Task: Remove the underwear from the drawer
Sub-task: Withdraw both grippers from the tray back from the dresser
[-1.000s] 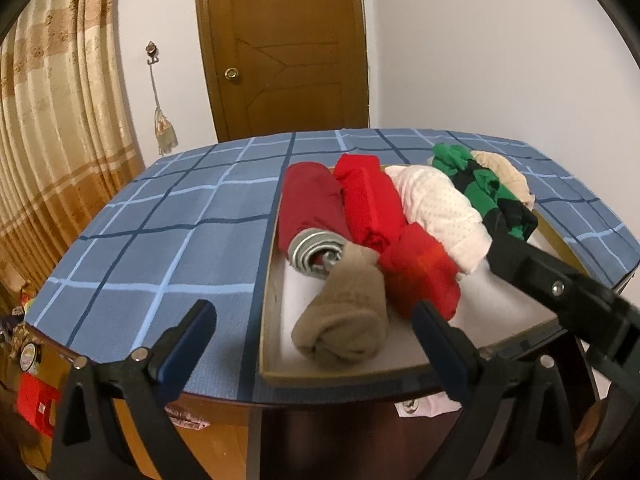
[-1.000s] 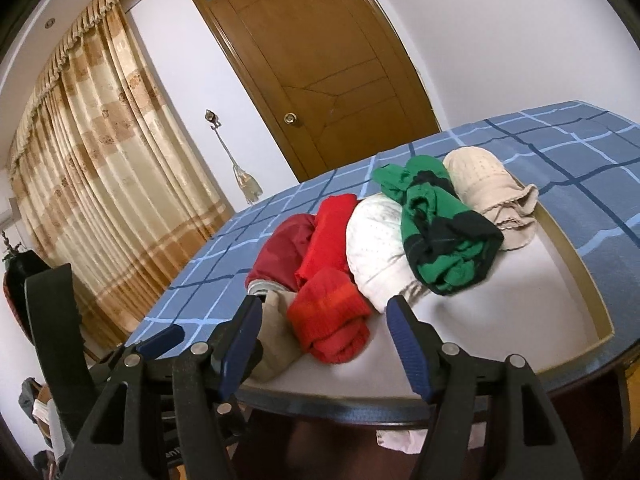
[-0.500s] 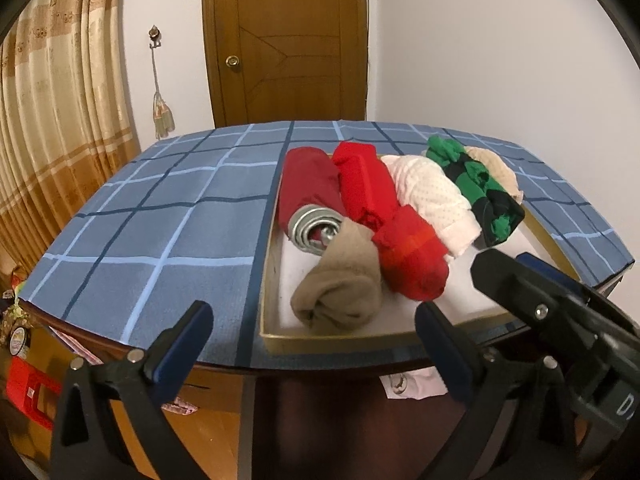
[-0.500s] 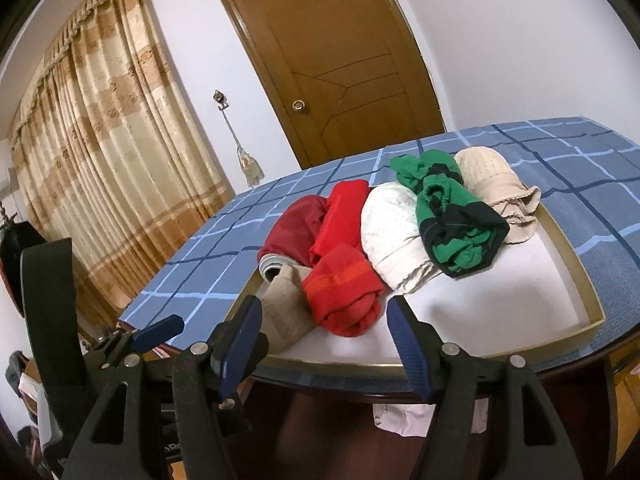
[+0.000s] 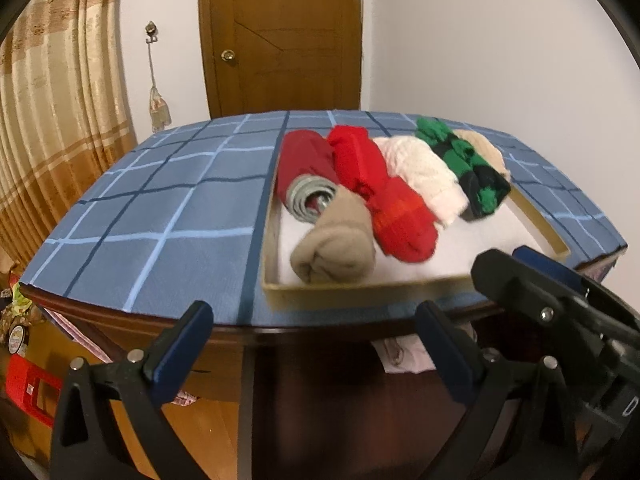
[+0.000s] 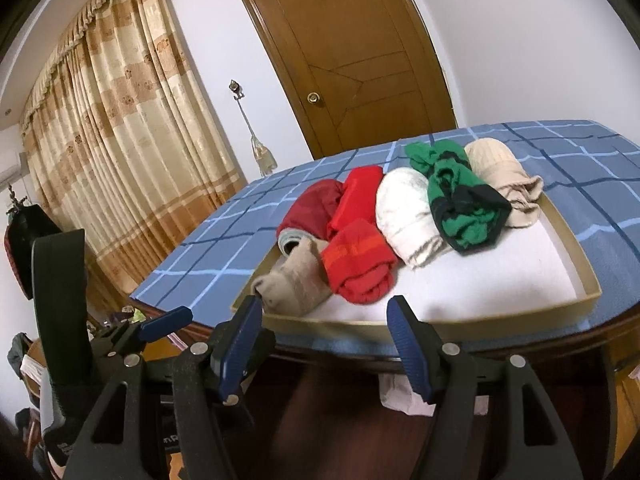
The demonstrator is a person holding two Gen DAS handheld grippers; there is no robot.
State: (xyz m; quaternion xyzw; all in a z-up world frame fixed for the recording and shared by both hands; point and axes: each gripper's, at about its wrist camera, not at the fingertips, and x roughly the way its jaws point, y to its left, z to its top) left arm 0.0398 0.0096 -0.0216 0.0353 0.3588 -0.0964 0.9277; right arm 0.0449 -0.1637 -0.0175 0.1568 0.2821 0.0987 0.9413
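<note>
A shallow tan drawer tray [image 5: 360,290] [image 6: 576,304] lies on a blue checked tabletop and holds several rolled underwear pieces. In it lie a tan roll [image 5: 340,248] [image 6: 296,280], a dark red roll with a grey band [image 5: 304,160], a bright red roll [image 5: 384,196] [image 6: 360,256], a cream roll [image 5: 424,172] [image 6: 408,212], a green and black roll [image 5: 468,164] [image 6: 460,196] and a beige roll [image 6: 500,172]. My left gripper [image 5: 316,348] hangs open below the table's near edge, empty. My right gripper [image 6: 324,340] is open and empty too, short of the tray's front rim.
The blue checked cloth [image 5: 160,208] covers the table left of the tray. A wooden door [image 5: 288,36] and a beige curtain [image 6: 120,152] stand behind. White cloth [image 5: 404,354] hangs under the table's edge. A red box [image 5: 28,388] sits low on the left.
Both grippers have drawn back from the tray, so the table's near edge and dark underside now show. The rolled pieces lie where they were. Neither gripper's opening has changed.
</note>
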